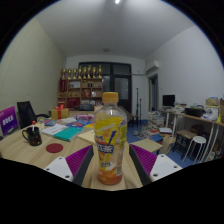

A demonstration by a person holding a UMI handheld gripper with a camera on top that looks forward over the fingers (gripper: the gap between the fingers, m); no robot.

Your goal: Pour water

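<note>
Where the two fingers of the hand-held gripper [110, 166] reach forward, one item stands between them: a clear plastic bottle [110, 140] of yellow drink, upright, orange cap on top, a label with red and blue print round its middle. The magenta pads [78, 160] sit against the bottle's lower sides, left and right, so the hand-held gripper appears pinched on the bottle, with no gap visible at either side. Below and ahead of the fingers lies a light wooden bench [30, 150]. To the left of the fingers on that bench: a black mug [33, 135] with a handle, and nearer the fingers a round red coaster [54, 148]. Beyond those, left of the bottle: teal and blue sheets or folders [66, 133], spread flat, with small clutter behind them too small to identify. Far left: a dark office chair [25, 112]. Beyond the bottle, against the back wall: a shelf unit [82, 88] with a row of gold-coloured items on top. To the right, well apart from the fingers: a desk [195, 118] carrying a monitor [169, 101], with a white stool [195, 146] in front of it.
</note>
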